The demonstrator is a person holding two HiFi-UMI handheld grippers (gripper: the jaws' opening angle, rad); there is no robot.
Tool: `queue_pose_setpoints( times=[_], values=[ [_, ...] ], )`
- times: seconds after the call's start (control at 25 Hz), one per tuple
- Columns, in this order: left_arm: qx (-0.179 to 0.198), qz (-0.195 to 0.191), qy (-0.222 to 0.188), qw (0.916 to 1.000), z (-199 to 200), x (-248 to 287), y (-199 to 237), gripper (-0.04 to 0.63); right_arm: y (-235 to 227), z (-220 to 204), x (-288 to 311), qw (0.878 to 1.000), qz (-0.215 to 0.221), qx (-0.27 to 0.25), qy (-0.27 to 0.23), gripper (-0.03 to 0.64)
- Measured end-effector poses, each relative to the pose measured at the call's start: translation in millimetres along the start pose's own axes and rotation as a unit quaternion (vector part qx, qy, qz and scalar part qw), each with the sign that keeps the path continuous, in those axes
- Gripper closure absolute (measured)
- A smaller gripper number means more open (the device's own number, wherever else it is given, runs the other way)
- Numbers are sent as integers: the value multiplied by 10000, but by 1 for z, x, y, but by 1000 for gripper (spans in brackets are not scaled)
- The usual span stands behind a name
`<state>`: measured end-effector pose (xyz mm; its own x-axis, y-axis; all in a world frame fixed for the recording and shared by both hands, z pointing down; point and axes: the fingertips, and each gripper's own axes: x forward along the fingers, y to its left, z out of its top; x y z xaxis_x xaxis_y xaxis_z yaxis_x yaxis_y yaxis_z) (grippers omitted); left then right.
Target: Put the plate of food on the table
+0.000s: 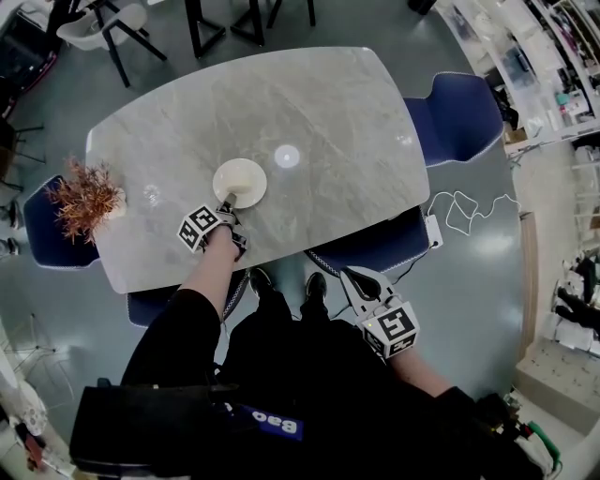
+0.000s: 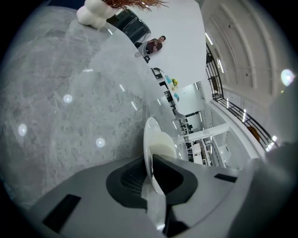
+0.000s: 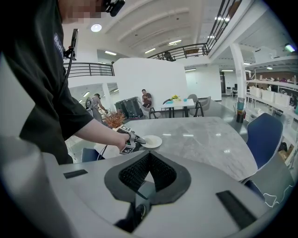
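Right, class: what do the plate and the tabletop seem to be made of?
Plate: probably glazed ceramic, cream-white and glossy, with a thin smooth rim. Tabletop: polished stone or a marble-look slab, grey with pale veins and bright mirrored light spots.

**Person with two hand-held grippers**
- Clothing: black short-sleeved shirt (image 3: 42, 83) with white print (image 3: 58, 44) on the chest. Blue patch (image 1: 274, 425) with white letters lower on the front. Black trousers (image 1: 281, 347) and black shoes (image 1: 261, 278).
- Head: black camera mount (image 3: 114, 5).
- Left gripper (image 1: 228, 204): grey moulded body. Left marker cube (image 1: 199, 228) has black squares on white faces.
- Right gripper (image 1: 349, 278): same grey moulded body. Black ribbed pads (image 3: 134, 174) sit in a dark recess. Right marker cube (image 1: 394, 328) is patterned alike, with a small green light (image 1: 368, 325) beside it.
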<state>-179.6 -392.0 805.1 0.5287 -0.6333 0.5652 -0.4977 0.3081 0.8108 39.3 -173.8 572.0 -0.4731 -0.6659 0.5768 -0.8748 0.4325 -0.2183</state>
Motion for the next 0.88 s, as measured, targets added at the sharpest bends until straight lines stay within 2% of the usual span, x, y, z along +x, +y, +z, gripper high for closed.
queue_pose_setpoints(
  times=[0.28,0.56,0.76,0.88],
  values=[
    [707,454,191,9963,-2,-2,1,548,-6,-1,-6,10000,-48,-41,-4,606],
    [1496,1052,420,9822,-2,-7,12,497,-6,-5,-10,9999,-48,-88,-19,606],
    [1838,1253,594,9731,-4,-9,16,479,-7,-7,-16,10000,-53,-77,-26,606],
    [1919,1328,652,9702,-6,-11,17,476,-9,-9,-19,9999,-75,-84,-38,606]
  ],
)
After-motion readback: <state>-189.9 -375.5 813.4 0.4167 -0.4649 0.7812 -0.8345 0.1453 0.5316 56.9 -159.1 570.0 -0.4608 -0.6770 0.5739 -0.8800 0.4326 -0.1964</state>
